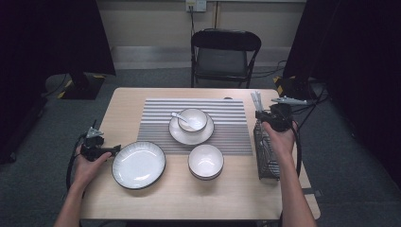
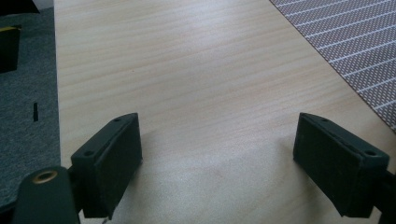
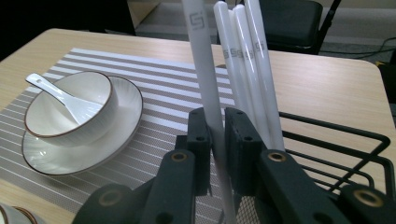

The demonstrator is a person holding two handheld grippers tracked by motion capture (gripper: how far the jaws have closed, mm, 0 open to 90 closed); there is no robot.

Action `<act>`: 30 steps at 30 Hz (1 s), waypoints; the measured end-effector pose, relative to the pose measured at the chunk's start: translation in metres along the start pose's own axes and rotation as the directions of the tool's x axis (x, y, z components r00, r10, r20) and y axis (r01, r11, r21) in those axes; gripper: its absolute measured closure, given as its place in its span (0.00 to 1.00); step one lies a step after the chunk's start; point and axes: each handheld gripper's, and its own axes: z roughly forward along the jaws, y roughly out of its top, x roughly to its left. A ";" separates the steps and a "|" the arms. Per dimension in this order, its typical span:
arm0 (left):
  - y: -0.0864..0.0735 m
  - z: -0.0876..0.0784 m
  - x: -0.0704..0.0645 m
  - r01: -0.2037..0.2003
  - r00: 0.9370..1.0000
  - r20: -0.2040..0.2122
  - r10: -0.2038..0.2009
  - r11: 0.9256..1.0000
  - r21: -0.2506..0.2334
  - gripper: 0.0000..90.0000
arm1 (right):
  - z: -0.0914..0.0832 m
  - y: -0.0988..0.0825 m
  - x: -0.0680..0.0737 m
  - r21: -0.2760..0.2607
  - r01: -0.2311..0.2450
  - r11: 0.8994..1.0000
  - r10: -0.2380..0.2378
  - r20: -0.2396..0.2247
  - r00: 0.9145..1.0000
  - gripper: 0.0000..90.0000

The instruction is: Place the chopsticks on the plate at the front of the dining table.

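Observation:
My right gripper (image 3: 217, 140) is shut on one white chopstick (image 3: 205, 79), which stands upright between its pads. Three more white chopsticks (image 3: 247, 70) rise just behind it from a black wire basket (image 3: 336, 135). From above, the right gripper (image 1: 265, 115) sits at the far end of the wire basket (image 1: 267, 156) near the table's right edge, with the chopsticks (image 1: 257, 100) sticking up past it. My left gripper (image 2: 219, 154) is open over bare wooden table (image 2: 187, 70), with nothing between its jaws. In the high view the left gripper (image 1: 116, 150) points at the rim of a large white plate (image 1: 138, 164).
A striped placemat (image 1: 156, 123) holds a saucer (image 1: 204, 135) with a small bowl (image 1: 192, 119) and a white spoon (image 1: 178, 116) in it. Another white bowl (image 1: 205, 161) stands in front of the mat. A black folding chair (image 1: 224, 56) is behind the table.

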 end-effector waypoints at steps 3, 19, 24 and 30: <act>0.000 0.000 0.000 0.000 1.000 0.000 0.000 1.000 0.000 0.17 | 0.003 -0.001 0.000 0.022 0.010 1.000 -0.009 -0.004 1.000 0.90; 0.000 0.000 0.000 0.000 1.000 0.000 0.000 1.000 -0.001 0.17 | -0.008 -0.002 -0.003 -0.043 0.008 0.999 -0.007 0.030 1.000 0.95; 0.000 0.000 0.000 0.001 1.000 0.001 -0.001 1.000 -0.001 0.17 | -0.013 -0.003 -0.005 -0.077 -0.003 0.997 0.005 0.019 1.000 0.95; 0.000 0.000 0.000 0.000 1.000 0.000 0.000 1.000 0.000 0.17 | -0.017 -0.003 -0.006 -0.100 -0.005 0.995 0.006 0.016 1.000 0.95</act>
